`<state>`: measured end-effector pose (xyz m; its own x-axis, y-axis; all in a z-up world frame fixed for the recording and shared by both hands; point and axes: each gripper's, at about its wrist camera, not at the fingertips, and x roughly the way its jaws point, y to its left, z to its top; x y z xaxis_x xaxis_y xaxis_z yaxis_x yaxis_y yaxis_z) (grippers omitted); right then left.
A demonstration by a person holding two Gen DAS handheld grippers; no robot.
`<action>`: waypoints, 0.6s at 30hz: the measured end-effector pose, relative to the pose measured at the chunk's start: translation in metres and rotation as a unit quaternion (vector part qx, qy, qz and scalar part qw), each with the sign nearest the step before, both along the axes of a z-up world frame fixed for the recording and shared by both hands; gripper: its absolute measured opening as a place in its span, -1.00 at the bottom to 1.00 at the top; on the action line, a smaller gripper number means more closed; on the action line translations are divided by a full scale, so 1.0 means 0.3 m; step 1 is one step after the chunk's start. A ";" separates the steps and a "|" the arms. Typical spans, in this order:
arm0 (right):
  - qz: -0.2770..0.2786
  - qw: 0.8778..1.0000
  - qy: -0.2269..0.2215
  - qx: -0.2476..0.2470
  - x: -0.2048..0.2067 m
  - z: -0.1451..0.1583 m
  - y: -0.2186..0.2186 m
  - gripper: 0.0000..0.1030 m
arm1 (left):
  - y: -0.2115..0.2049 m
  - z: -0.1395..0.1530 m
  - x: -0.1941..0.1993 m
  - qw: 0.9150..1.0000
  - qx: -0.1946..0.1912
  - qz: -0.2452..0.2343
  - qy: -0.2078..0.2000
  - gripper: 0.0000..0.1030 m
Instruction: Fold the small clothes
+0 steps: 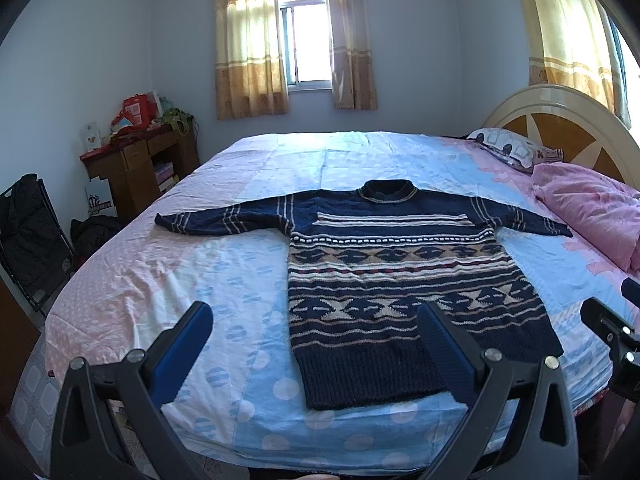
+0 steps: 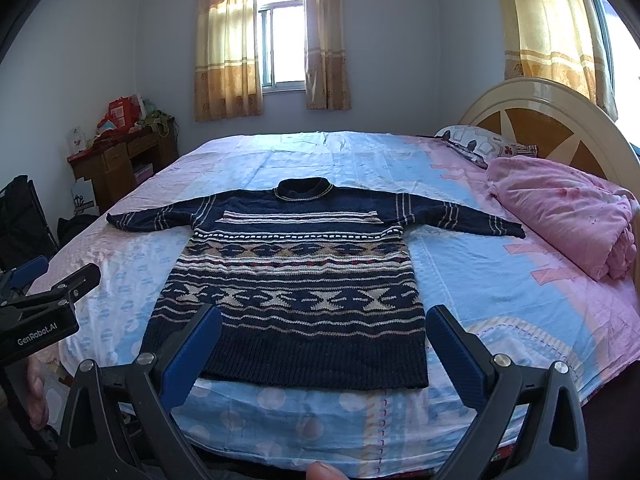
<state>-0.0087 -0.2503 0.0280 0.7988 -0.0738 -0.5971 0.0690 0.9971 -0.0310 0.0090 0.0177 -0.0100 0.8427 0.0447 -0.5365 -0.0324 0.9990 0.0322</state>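
Note:
A navy knitted sweater (image 1: 384, 280) (image 2: 296, 280) with cream and tan bands lies flat on the bed, face up, sleeves spread to both sides, collar toward the far window and hem toward me. My left gripper (image 1: 316, 316) hangs open above the near edge of the bed, over the sweater's left hem side, holding nothing. My right gripper (image 2: 324, 316) is open too, hovering just short of the hem with its blue pads to either side of the sweater's lower body. The left gripper (image 2: 40, 276) also shows at the left edge of the right wrist view.
The bed (image 1: 224, 280) has a pink and blue patterned sheet. A folded pink quilt (image 2: 560, 220) and a pillow (image 2: 476, 142) lie by the headboard (image 2: 552, 120) on the right. A wooden desk (image 1: 136, 164) with clutter and a dark folding chair (image 1: 28, 232) stand at the left.

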 end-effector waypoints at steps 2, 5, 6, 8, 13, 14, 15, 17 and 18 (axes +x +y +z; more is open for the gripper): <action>-0.001 1.000 -0.010 -0.002 0.004 0.000 -0.001 0.98 | -0.002 -0.007 0.012 1.000 0.002 -0.001 0.001 1.00; -0.007 1.000 0.001 -0.004 0.021 -0.003 -0.028 0.98 | 0.000 -0.010 0.033 1.000 0.009 -0.001 -0.002 1.00; -0.010 1.000 -0.002 -0.004 0.029 -0.008 -0.041 0.98 | 0.001 -0.011 0.043 1.000 0.013 0.001 -0.003 1.00; -0.013 1.000 -0.005 -0.007 0.049 -0.017 -0.071 0.98 | 0.003 -0.016 0.072 1.000 0.022 0.002 -0.004 1.00; -0.018 1.000 -0.011 0.022 0.109 -0.049 -0.168 0.98 | -0.005 -0.036 0.182 0.999 0.040 0.005 0.005 1.00; -0.020 0.999 -0.010 0.024 0.121 -0.057 -0.181 0.98 | -0.011 -0.048 0.212 0.999 0.045 0.002 0.010 1.00; -0.024 0.999 -0.004 0.022 0.142 -0.070 -0.202 0.98 | -0.018 -0.061 0.245 0.998 0.052 -0.002 0.017 1.00; -0.039 0.999 0.002 0.009 0.186 -0.102 -0.249 0.98 | -0.035 -0.079 0.303 0.998 0.065 -0.010 0.025 1.00; -0.047 0.999 0.005 0.005 0.205 -0.116 -0.269 0.98 | -0.043 -0.089 0.331 0.997 0.070 -0.014 0.028 1.00</action>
